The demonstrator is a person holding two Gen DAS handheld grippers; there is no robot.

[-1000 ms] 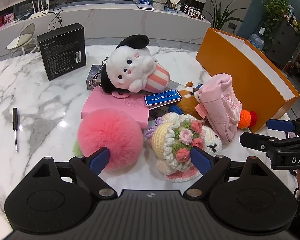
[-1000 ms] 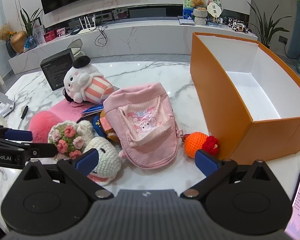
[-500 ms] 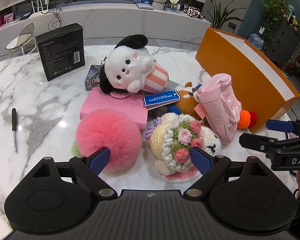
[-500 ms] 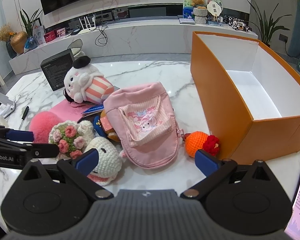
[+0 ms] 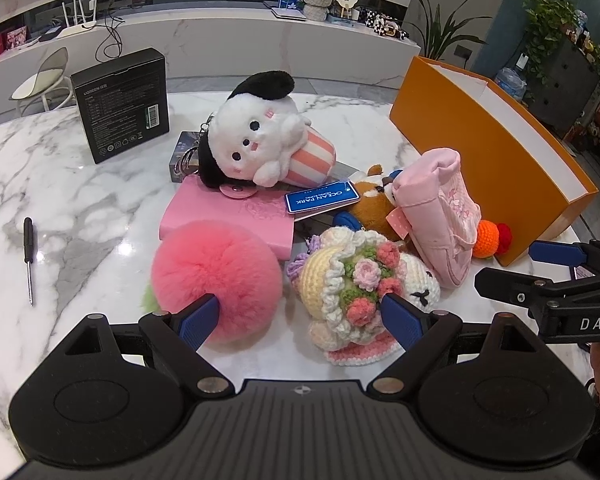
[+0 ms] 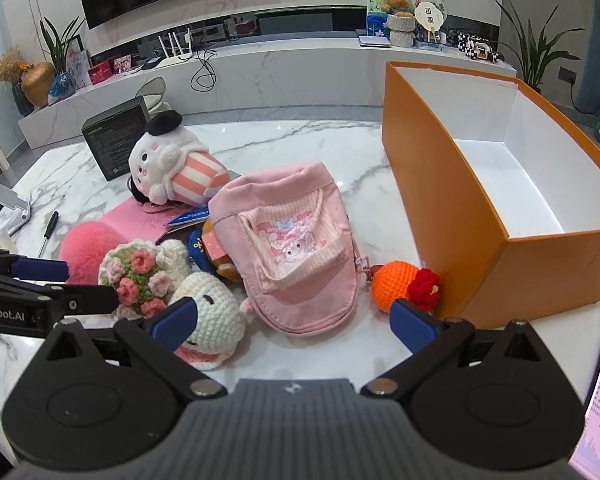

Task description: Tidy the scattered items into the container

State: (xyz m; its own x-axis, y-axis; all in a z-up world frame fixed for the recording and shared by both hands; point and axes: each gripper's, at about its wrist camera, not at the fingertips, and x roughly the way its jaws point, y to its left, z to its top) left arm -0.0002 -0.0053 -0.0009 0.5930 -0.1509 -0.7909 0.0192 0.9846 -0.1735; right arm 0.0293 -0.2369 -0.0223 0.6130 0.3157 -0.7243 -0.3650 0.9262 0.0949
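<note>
Only right view: box [image 6: 440, 184] interior bare.

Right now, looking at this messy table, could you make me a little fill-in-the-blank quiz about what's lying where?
1. The orange box has ____ inside it so far.
2. The white plush with the black cap hugs a cup striped pink and ____.
3. The screwdriver lies on the ____ table, apart from the toys.
4. Both the left gripper and right gripper have their fingers ____.

Missing words: nothing; white; marble; open
</note>
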